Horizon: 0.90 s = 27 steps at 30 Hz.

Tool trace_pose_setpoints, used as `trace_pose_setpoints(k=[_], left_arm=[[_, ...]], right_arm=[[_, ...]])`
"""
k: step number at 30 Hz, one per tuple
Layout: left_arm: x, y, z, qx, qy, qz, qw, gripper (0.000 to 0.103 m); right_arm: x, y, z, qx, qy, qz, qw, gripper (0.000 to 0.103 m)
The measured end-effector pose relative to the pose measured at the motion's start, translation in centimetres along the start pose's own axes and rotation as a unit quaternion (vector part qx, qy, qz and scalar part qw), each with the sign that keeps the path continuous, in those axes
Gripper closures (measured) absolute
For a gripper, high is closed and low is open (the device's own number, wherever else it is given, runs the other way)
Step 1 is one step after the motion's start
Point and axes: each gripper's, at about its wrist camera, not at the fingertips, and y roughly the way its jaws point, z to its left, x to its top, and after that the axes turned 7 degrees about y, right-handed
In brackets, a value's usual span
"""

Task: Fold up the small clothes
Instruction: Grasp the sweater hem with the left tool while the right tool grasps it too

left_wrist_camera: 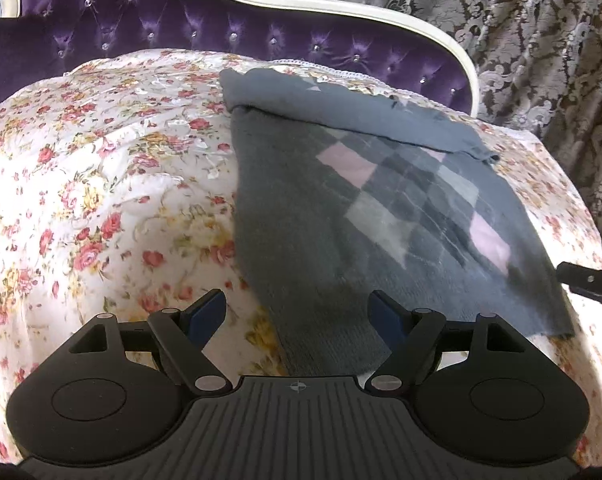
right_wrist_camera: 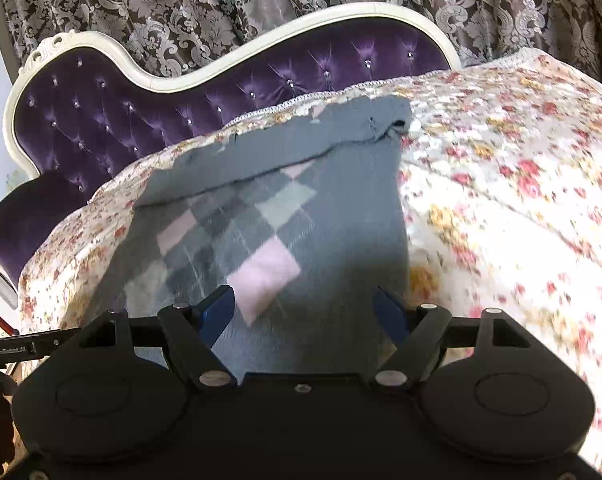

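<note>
A flowered cover (left_wrist_camera: pixel 101 184) with pink and yellow roses on white lies over a padded seat and carries the work. Behind it, toward twelve o'clock, rises a purple buttoned backrest (left_wrist_camera: pixel 149 28) framed in a cream carved rim (right_wrist_camera: pixel 101 46), and beyond that hangs a dark curtain (left_wrist_camera: pixel 541 40) with a pale leaf pattern. On the cover lies a grey sweater (left_wrist_camera: pixel 341 216) with pink, pale and dark diamonds, its far edge turned over in a plain grey band at twelve o'clock. The left tool (left_wrist_camera: pixel 297 312) stands wide open with nothing between its blue pads, poised above the sweater's near left edge. The right tool (right_wrist_camera: pixel 305 312) is likewise wide open and grips nothing, above the sweater's near edge. Nothing else lies on the cover near the sweater.
</note>
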Motion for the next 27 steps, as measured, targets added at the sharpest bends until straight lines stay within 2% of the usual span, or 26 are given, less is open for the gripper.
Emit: trace_pose_setpoints(k=[11, 14, 22, 27], left_arm=[[-1.2, 1.1, -1.6, 0.009, 0.031, 0.003, 0.9995, 0.024], [-1.1, 1.4, -1.6, 0.004, 0.032, 0.002, 0.9995, 0.023], [-0.9, 1.4, -2.1, -0.026, 0.043, 0.005, 0.9987, 0.024], [-0.6, 1.3, -2.4, -0.041, 0.032, 0.004, 0.9986, 0.036]], right_arm=[[-3.3, 0.0, -1.1, -0.012, 0.045, 0.017, 0.999, 0.019], [-3.5, 0.0, -0.9, -0.006, 0.036, 0.016, 0.999, 0.014], [-3.4, 0.6, -0.5, 0.019, 0.041, 0.017, 0.999, 0.013], [-3.5, 0.9, -0.2, 0.027, 0.048, 0.012, 0.998, 0.013]])
